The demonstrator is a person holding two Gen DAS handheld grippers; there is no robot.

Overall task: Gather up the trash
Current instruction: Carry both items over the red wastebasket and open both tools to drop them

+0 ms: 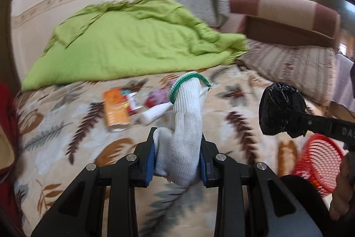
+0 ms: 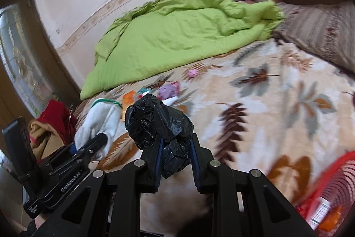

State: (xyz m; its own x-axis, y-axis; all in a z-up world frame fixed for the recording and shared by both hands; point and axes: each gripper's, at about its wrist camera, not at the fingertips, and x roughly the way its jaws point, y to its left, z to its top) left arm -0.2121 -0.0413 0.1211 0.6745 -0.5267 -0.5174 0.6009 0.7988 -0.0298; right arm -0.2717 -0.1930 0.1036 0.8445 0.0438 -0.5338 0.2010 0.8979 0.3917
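Our left gripper (image 1: pixel 177 161) has its jaws clamped on a white glove (image 1: pixel 186 126); our right gripper (image 2: pixel 176 161) pinches a black bag (image 2: pixel 157 121), beside what looks like a red basket (image 2: pixel 332 188).

Left tool (image 1: pixel 177 146) clamps white glove (image 1: pixel 185 126); orange carton (image 1: pixel 115 111) on blanket (image 1: pixel 233 108).
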